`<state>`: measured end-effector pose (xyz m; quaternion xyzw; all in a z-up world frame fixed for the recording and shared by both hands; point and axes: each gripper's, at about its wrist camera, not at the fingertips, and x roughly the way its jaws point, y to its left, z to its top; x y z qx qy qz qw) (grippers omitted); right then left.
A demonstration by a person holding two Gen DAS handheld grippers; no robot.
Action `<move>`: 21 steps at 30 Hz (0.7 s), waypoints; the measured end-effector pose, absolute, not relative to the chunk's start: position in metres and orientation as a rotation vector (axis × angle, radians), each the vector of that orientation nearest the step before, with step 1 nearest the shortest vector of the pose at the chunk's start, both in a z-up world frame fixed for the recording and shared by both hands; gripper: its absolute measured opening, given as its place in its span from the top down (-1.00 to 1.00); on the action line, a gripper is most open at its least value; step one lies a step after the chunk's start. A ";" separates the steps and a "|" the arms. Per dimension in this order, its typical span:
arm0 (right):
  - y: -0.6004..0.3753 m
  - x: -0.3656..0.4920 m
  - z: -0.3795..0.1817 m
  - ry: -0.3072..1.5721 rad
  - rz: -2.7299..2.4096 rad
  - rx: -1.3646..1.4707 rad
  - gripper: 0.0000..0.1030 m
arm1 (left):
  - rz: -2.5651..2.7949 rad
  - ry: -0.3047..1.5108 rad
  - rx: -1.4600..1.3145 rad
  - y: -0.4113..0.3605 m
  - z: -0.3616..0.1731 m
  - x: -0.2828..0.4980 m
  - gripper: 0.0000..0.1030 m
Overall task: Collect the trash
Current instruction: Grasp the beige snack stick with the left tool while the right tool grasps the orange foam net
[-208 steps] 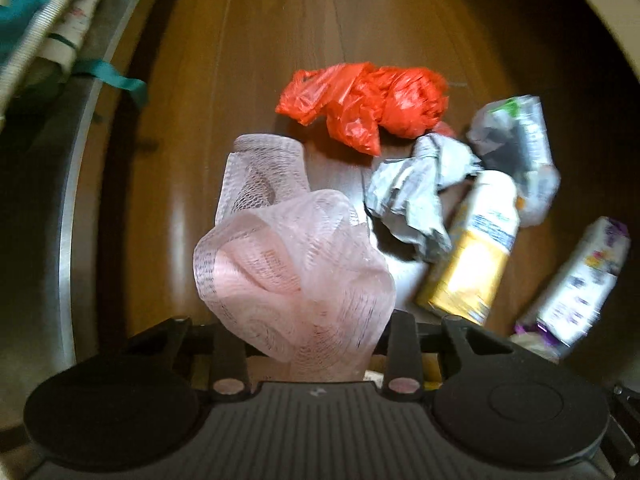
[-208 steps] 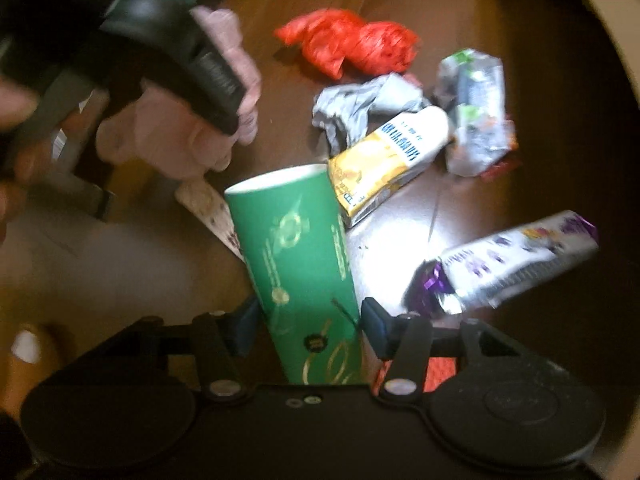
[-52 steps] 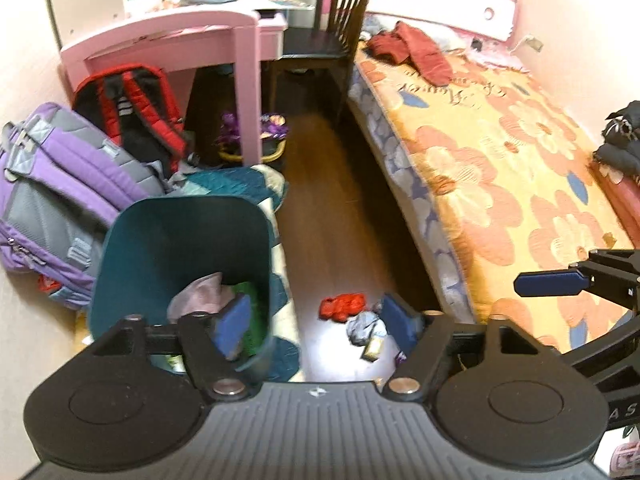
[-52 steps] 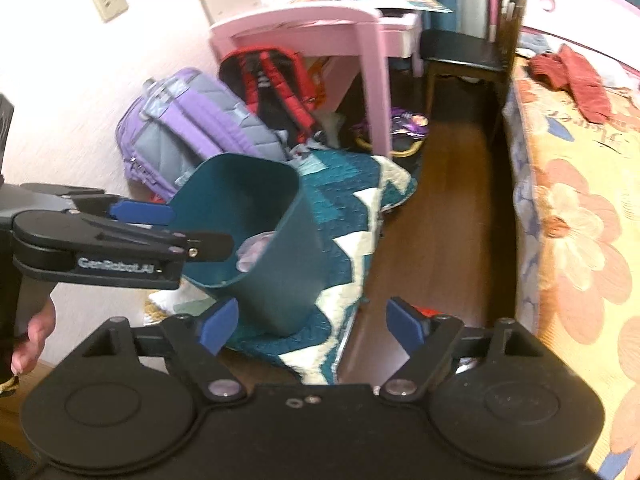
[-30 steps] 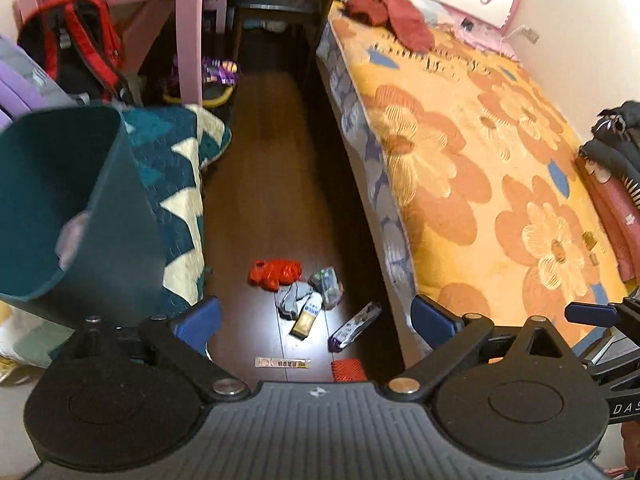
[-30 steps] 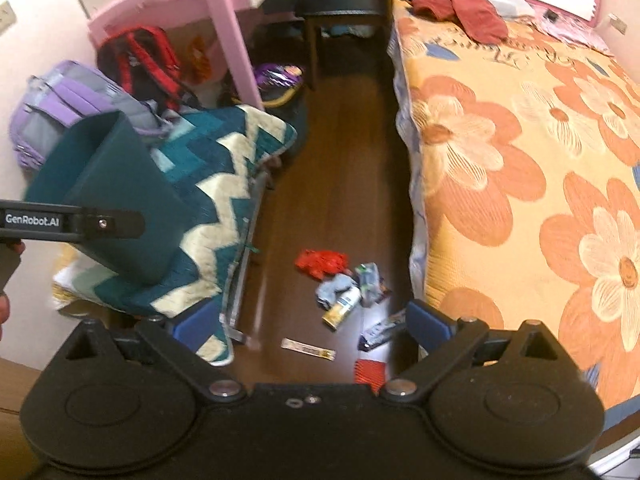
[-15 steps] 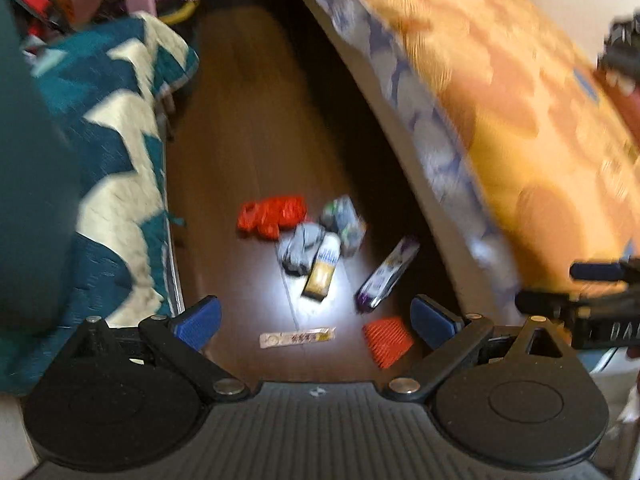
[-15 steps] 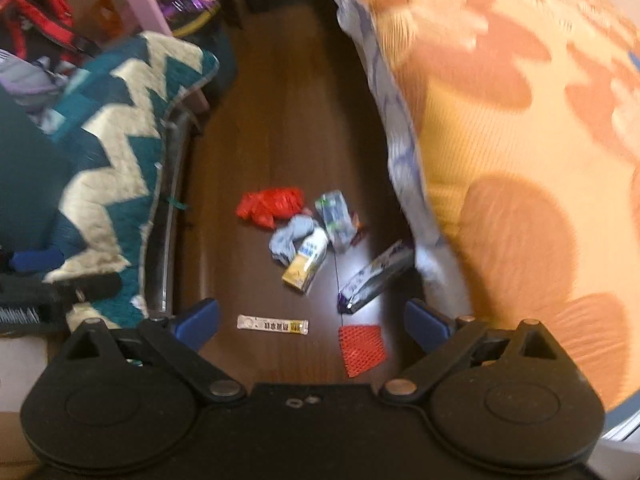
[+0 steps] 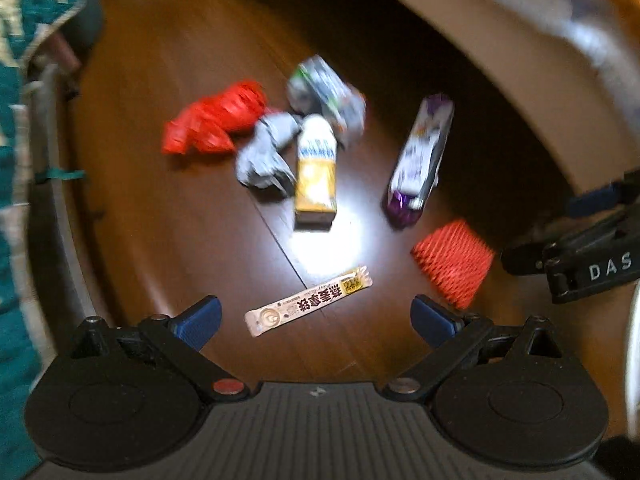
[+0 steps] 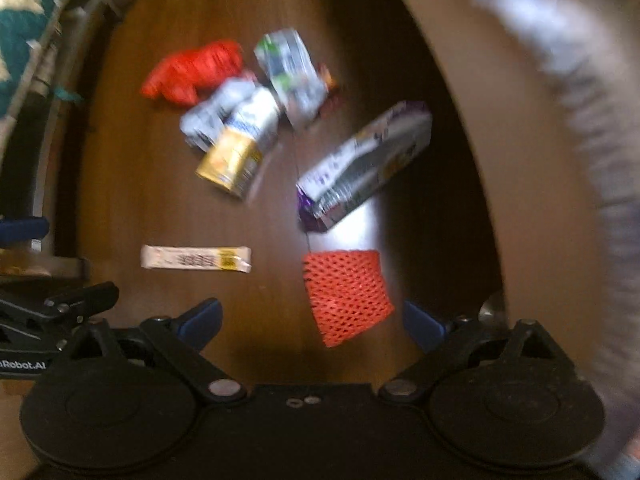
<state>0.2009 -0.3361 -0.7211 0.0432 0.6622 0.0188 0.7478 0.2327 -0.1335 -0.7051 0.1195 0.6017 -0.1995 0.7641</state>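
Trash lies on the dark wood floor. My left gripper (image 9: 316, 318) is open and empty just above a beige stick wrapper (image 9: 308, 305). My right gripper (image 10: 312, 320) is open and empty over an orange foam net (image 10: 346, 294). Farther off lie a yellow and white carton (image 9: 315, 168), a purple and white wrapper (image 9: 418, 158), a red plastic bag (image 9: 214, 120), crumpled grey paper (image 9: 264, 154) and a silver wrapper (image 9: 326, 92). The net also shows in the left wrist view (image 9: 454, 262), the stick wrapper in the right wrist view (image 10: 196, 258).
A teal and cream zigzag quilt (image 9: 16, 80) lies along the left. The bed's side (image 9: 520, 80) curves along the right. The right gripper's body (image 9: 580, 256) shows at the right edge of the left wrist view.
Both grippers have dropped from high above the room down close to the floor trash. The teal bin has left both views. Both stay open and empty.
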 end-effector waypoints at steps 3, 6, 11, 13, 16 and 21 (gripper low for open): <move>-0.339 0.202 -0.764 1.477 0.054 0.073 -0.87 | -0.467 1.324 0.322 -0.144 -0.758 0.235 -0.97; -0.340 0.203 -0.800 1.500 0.055 0.045 -0.87 | -0.480 1.341 0.356 -0.149 -0.801 0.240 -0.97; -0.341 0.206 -0.844 1.530 0.058 0.021 -0.87 | -0.478 1.352 0.376 -0.152 -0.849 0.248 -0.95; -0.342 0.207 -0.854 1.534 0.058 0.016 -0.87 | -0.480 1.357 0.379 -0.151 -0.861 0.250 -0.89; -0.343 0.210 -0.864 1.539 0.068 0.020 -0.87 | -0.495 1.363 0.393 -0.148 -0.870 0.252 -0.76; -0.341 0.213 -0.874 1.545 0.087 0.026 -0.78 | -0.552 1.341 0.443 -0.150 -0.877 0.251 -0.63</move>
